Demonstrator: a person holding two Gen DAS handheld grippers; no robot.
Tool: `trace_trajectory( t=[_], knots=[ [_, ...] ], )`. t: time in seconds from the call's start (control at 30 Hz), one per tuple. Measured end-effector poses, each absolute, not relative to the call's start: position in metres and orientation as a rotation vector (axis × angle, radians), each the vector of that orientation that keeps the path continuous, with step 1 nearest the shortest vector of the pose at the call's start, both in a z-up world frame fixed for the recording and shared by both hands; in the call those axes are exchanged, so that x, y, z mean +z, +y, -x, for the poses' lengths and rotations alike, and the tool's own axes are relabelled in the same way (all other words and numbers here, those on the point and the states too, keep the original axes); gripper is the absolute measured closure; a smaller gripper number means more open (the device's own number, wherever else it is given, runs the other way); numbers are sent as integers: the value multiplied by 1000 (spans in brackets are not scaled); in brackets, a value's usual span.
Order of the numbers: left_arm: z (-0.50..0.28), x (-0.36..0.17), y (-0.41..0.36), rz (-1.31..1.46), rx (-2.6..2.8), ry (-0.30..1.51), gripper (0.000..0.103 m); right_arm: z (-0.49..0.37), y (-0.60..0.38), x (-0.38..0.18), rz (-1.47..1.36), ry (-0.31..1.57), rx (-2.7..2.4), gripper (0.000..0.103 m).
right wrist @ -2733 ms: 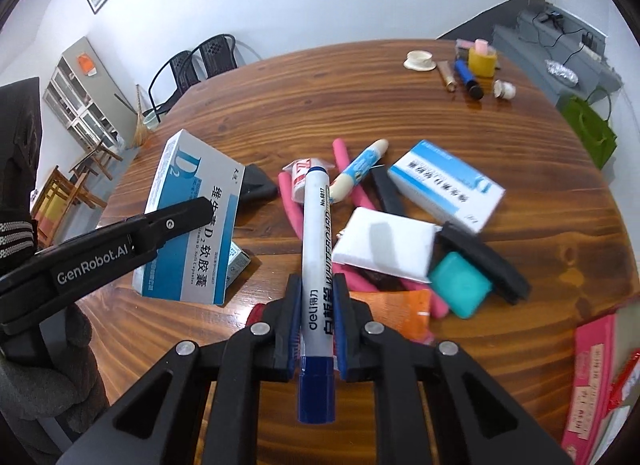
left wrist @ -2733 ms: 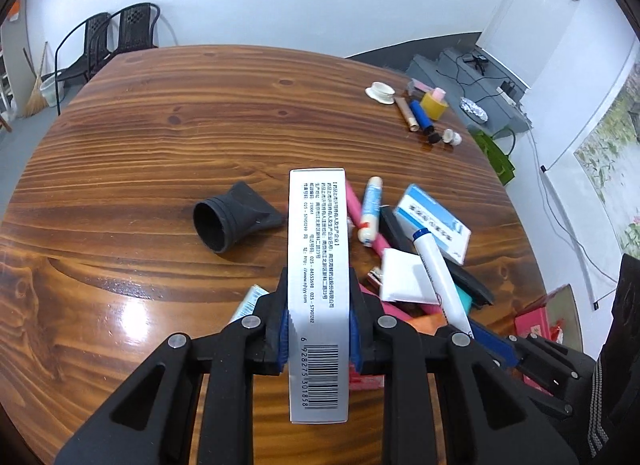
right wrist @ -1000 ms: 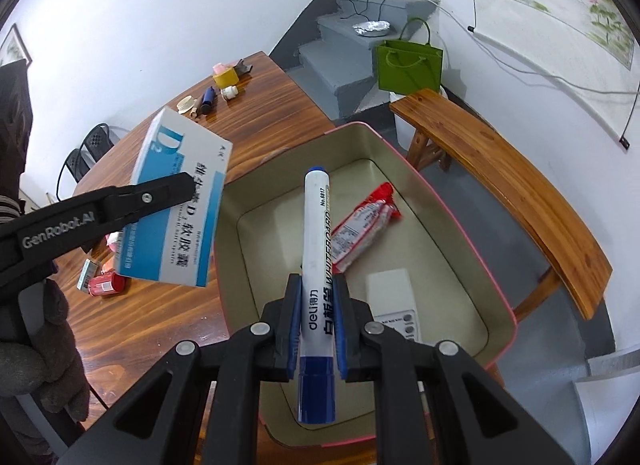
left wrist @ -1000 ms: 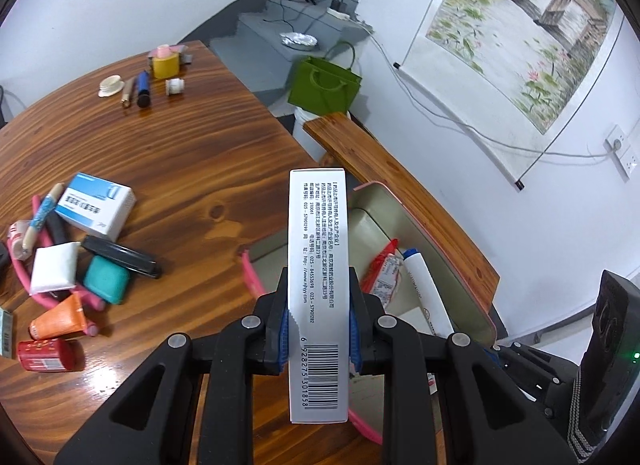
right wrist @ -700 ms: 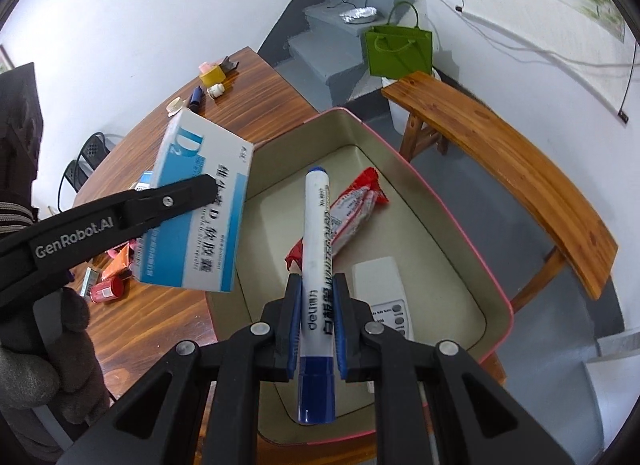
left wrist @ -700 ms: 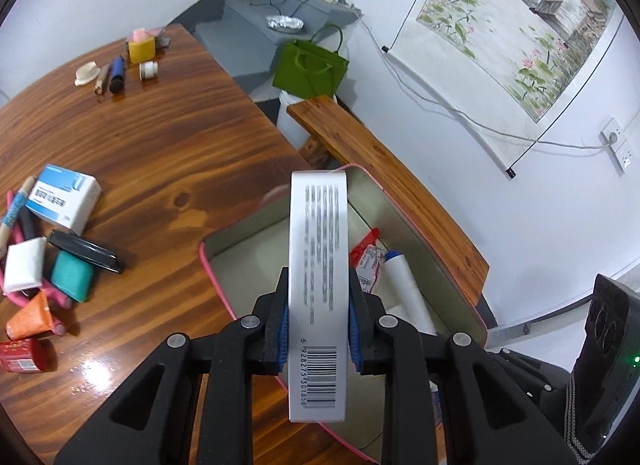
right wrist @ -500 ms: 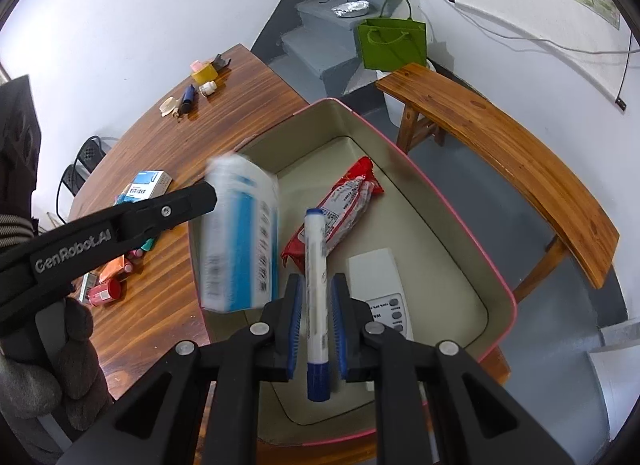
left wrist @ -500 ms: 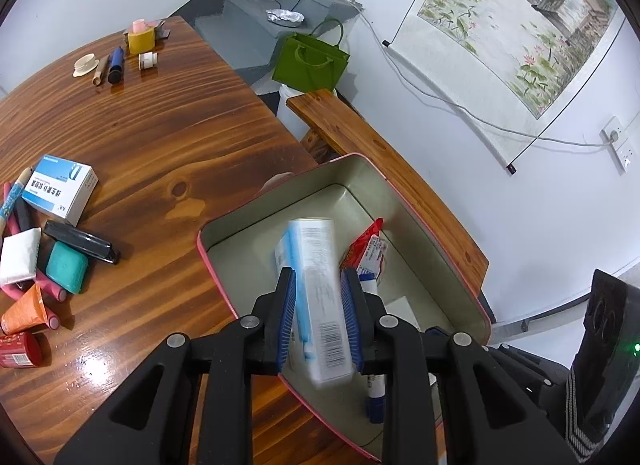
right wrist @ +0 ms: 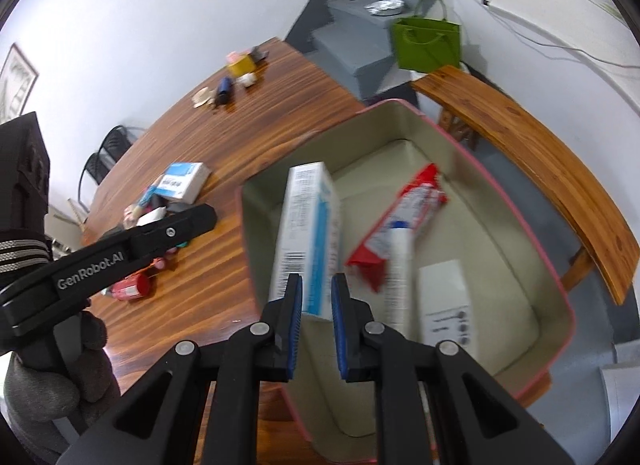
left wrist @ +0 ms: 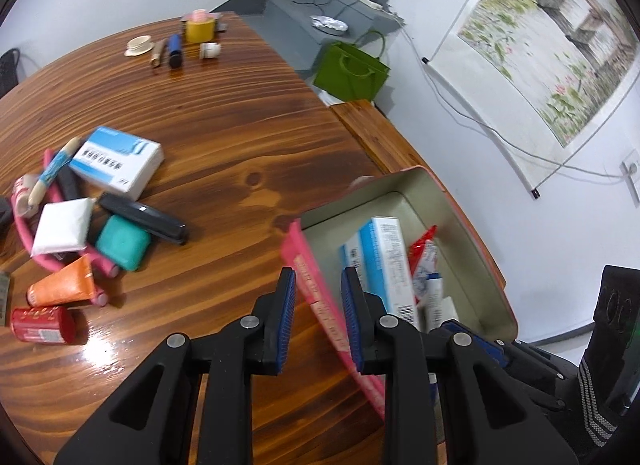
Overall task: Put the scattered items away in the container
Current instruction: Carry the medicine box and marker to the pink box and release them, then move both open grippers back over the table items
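White walls, wall scroll painting and a wooden bench (right wrist: 516, 137) behind; round wooden table (left wrist: 224, 113) fills most of both views. Pink-rimmed tin (right wrist: 472, 169) sits at the table edge nearest the bench, part of it looks to overhang (hard to be sure with fisheye). Inside the tin: blue-white medicine box (right wrist: 310, 233) standing on edge against the near wall, red snack packet (right wrist: 412, 201), white marker (right wrist: 400, 273) blurred, lying beside the packet, and a flat white remote-like thing (right wrist: 446, 301) on the floor. Left gripper (left wrist: 318, 317) hangs over the tin's near rim, fingers apart, nothing between them. Right gripper (right wrist: 314, 319) is above the tin interior, fingers also apart and empty. Left on the table, well apart from the tin: second blue-white box (left wrist: 118, 163), white packet (left wrist: 62, 227), black stapler-like bar (left wrist: 144, 217), teal soap-shaped block (left wrist: 124, 247), orange tube (left wrist: 62, 285), red can (left wrist: 38, 325), pink rods underneath the pile. Risks: box on edge may tip and jam later items; swinging the left gripper out low could clip the rim and shove the tin toward the edge; pile is tangled, so grabbing one piece may drag the rods or roll the can.
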State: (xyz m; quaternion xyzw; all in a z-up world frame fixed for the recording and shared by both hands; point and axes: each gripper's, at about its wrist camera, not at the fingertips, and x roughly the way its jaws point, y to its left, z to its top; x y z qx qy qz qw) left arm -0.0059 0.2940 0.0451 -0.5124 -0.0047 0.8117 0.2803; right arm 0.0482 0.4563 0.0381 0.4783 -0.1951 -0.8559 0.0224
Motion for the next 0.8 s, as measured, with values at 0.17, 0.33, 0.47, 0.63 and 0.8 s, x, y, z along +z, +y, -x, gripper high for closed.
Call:
trace_trajectory(
  t=[0.17, 0.33, 0.47, 0.63, 0.8],
  knots=[
    [6, 43, 275, 1389, 2197, -35, 77, -39, 439, 34, -1489, -554, -2618, 86],
    [7, 41, 258, 1409, 2220, -60, 77, -30, 434, 33, -1498, -489, -2626, 79],
    [6, 40, 244, 1418, 2237, -79, 77, -28, 442, 26, -1534, -511, -2643, 62],
    [6, 39, 228, 1428, 2258, -102, 77, -29, 450, 31, -1542, -419, -2750, 58],
    [5, 38, 213, 1438, 2278, -118, 77, -28, 468, 32, -1576, -438, -2836, 58]
  ],
)
